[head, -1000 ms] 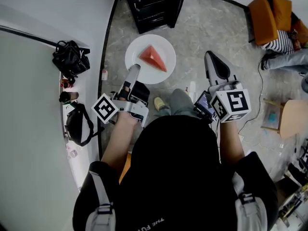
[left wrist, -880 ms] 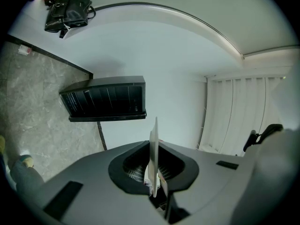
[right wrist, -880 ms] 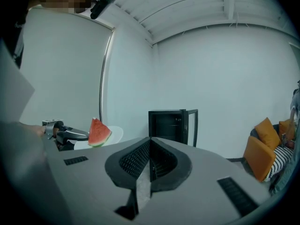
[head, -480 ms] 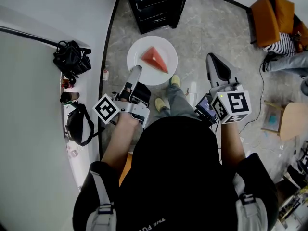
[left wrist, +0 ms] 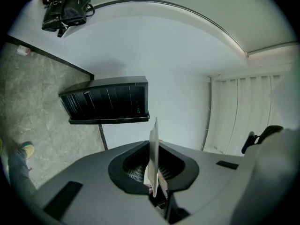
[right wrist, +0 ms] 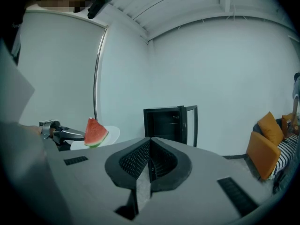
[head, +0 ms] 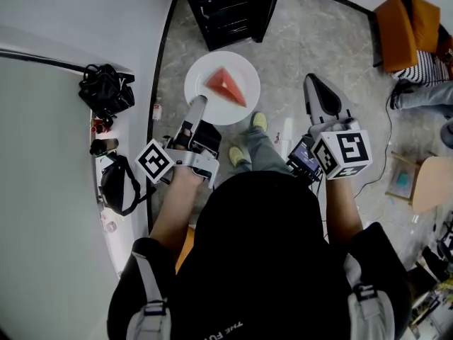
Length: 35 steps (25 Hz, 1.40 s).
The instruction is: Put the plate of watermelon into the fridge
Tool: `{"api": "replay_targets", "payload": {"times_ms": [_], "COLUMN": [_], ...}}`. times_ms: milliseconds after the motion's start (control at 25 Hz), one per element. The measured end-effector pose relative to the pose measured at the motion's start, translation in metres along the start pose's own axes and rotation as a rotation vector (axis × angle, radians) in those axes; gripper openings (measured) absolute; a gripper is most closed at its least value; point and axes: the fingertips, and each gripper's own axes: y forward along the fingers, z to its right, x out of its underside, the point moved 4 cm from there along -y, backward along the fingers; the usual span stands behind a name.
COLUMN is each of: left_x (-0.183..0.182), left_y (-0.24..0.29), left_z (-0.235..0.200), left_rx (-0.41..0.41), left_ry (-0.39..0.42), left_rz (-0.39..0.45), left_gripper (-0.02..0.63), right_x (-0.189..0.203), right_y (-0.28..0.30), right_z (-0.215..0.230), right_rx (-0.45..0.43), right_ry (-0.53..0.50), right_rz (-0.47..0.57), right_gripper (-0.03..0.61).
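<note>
- While the left gripper (head: pixel 198 105) is clamped on the rim of the white plate (head: pixel 242 68) at the plate's 7 o'clock, the plate hangs level above the floor. It is outside the fridge (head: pixel 230 6), which stands near at the plate's 12 o'clock.
- By my reading, the step in hand is carrying the plate to the fridge. The next move calls for a flat plate, so the fruit cannot slide, and a straight path through the doorway onto a shelf.
- 1 watermelon wedge (head: pixel 226 85) sits near the plate's middle.
- The fridge door (right wrist: pixel 191 122) is swung open. The inside is dark, and I cannot tell what it holds.
- At the plate's 3 o'clock, the right gripper (head: pixel 316 89) has its jaws together on nothing.
</note>
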Motion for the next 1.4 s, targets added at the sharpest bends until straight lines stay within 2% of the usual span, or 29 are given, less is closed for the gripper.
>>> {"api": "replay_targets", "payload": {"times_ms": [840, 1040, 1400], "left_x": [-0.026, -0.026, -0.028], "left_y": [0.114, 0.165, 0.175], "left_z": [-0.011, -0.027, -0.020], "left_rx": [-0.022, -0.060, -0.043], "left_ry": [0.019, 0.014, 0.027], "left_rz": [0.037, 0.047, 0.063], "left_gripper": [0.037, 0.037, 0.038], "right_x": [-0.029, -0.024, -0.031], "right_y": [0.084, 0.118, 0.127], "right_z": [0.088, 0.135, 0.143], "right_rx": [-0.022, -0.035, -0.048], "right_ry": [-0.014, 0.015, 0.010], "right_rz": [0.016, -0.006, 0.008], "right_gripper": [0.011, 0.011, 0.011]}}
